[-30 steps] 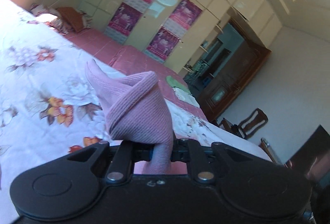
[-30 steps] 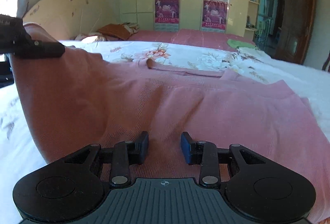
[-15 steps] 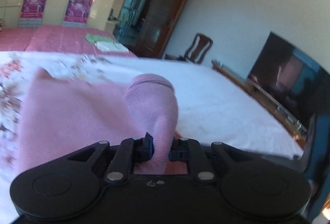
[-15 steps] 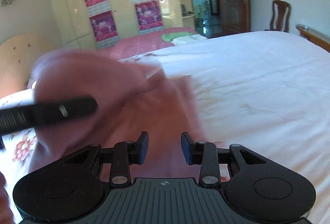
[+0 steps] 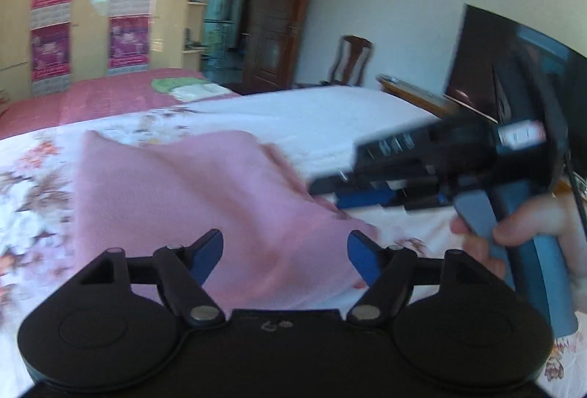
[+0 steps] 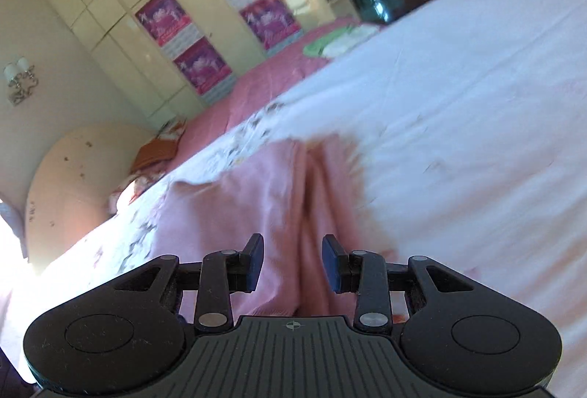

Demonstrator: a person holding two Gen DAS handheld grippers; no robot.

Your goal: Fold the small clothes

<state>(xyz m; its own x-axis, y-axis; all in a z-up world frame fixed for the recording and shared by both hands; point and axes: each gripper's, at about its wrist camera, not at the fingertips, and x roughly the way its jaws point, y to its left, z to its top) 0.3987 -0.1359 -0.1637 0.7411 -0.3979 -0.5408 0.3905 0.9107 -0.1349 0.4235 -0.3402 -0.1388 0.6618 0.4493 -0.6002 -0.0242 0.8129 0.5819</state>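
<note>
A pink knit garment lies folded over on the white floral bedsheet. My left gripper hovers just above its near edge. Its jaws are opening, and the cloth lies below them, touched by neither pad. In the right wrist view the garment shows a lengthwise crease running away from me. My right gripper stands open over that crease with nothing pinched. The left wrist view also shows the right gripper from the side, held by a hand at the garment's right edge.
A second bed with a pink cover carries a green and white pile of cloth. Behind it stand a wardrobe with posters, an open doorway, a wooden chair and a dark screen. A headboard and pillows lie left.
My left gripper was shut on a raised fold of the pink garment; it has let go and the cloth now lies flat. Both grippers swung across the bed, and the right one entered the left view.
</note>
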